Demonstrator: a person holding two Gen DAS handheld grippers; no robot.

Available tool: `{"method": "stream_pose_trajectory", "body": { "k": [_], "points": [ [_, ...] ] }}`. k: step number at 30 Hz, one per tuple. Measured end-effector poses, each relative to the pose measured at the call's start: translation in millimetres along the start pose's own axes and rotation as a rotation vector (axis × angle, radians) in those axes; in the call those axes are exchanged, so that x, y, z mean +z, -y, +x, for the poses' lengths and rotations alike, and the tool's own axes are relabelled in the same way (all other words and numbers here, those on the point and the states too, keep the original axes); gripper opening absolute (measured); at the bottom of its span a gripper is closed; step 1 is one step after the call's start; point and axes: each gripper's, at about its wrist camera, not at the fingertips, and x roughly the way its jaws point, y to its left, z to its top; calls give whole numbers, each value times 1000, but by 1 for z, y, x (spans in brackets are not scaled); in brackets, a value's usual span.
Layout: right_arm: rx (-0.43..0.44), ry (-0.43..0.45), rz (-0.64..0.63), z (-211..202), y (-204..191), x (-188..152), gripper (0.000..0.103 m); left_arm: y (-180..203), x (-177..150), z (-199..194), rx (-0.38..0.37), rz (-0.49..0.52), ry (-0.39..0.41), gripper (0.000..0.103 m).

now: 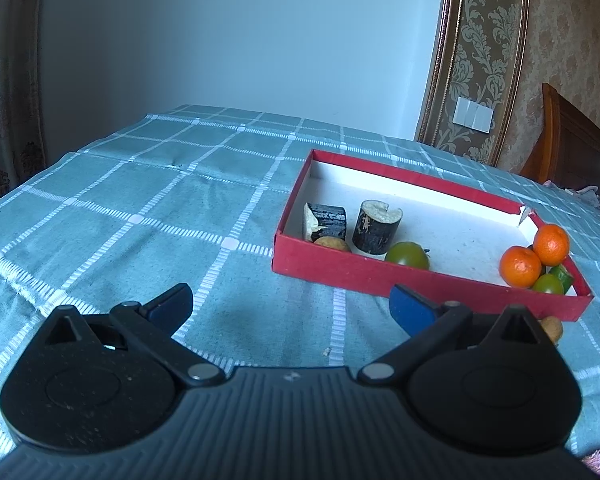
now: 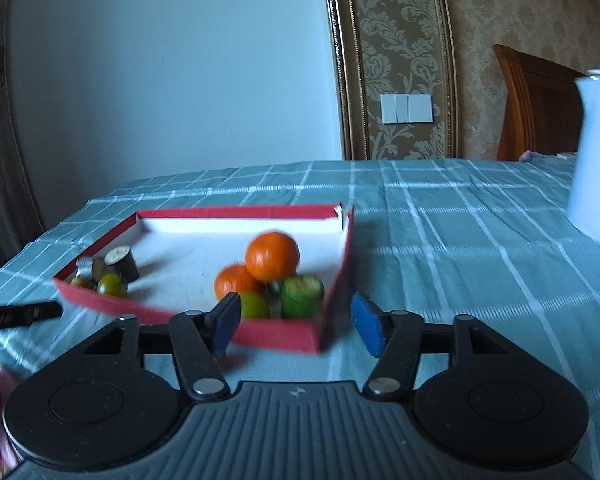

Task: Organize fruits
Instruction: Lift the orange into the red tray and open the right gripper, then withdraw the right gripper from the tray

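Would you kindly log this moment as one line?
left tool open, empty | right tool open, empty | two oranges in red box

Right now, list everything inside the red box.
Inside the red box: two oranges, two dark log pieces, two green tomatoes, a green cut piece and a brownish item half hidden by the front wall, which may cover more.

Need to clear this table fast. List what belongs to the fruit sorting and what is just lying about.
Job:
red box
oranges
green fruits
dark stem pieces
brown fruit by the box

Lying about:
white jug
black stick
checked cloth
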Motion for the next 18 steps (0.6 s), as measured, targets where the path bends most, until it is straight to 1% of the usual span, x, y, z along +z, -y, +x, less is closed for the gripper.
{"method": "stream_pose_trajectory", "body": {
  "k": [6,9,11,18],
  "points": [
    [-24,-13,13,-6,3,-22,63,-1,0,1,15,-5,-5,103],
    [-28,-16,51,-3,9,-23,63,-2,0,1,19,-8,-6,103],
    [-28,-10,65,-4,12,-24,68,-1,0,1,22,-6,-7,103],
    [-13,-8,151,-4,26,-27,68,1,-1,2,33,8,-10,103]
  ]
}}
